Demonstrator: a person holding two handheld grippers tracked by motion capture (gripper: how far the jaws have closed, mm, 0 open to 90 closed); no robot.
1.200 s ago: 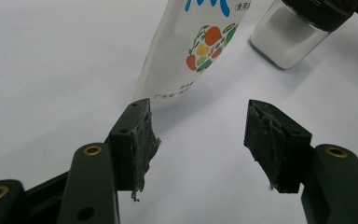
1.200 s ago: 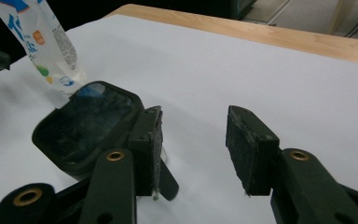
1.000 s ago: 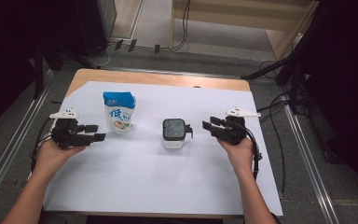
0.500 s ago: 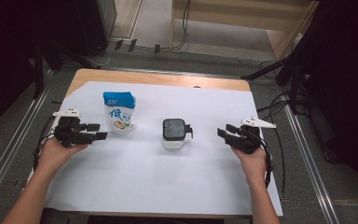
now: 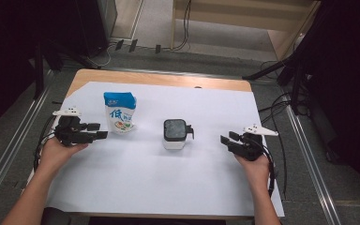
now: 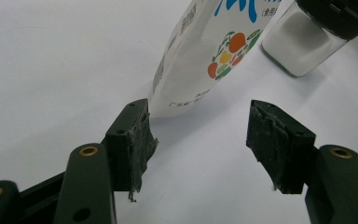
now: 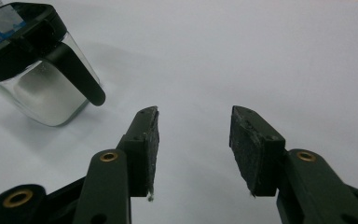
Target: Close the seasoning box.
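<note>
A white pouch with a blue top (image 5: 119,112) stands upright on the white sheet, left of centre. In the middle sits a clear jar with a black lid and handle (image 5: 175,133), white powder inside it. My left gripper (image 5: 98,131) lies just left of the pouch, open and empty. In the left gripper view its jaws (image 6: 200,135) point at the foot of the pouch (image 6: 205,51), with the jar (image 6: 307,42) behind. My right gripper (image 5: 227,139) rests open to the right of the jar, a hand's width away. The right gripper view has the jar (image 7: 37,79) ahead and to the left of the jaws (image 7: 193,140).
The white sheet (image 5: 168,187) covers most of a wooden table (image 5: 159,78). Cables trail from both grippers off the table's sides. Dark floor, metal rails and wooden furniture surround the table.
My right gripper has drawn away from the jar, to the right and a little toward the near edge. The left gripper, pouch and jar have stayed where they were.
</note>
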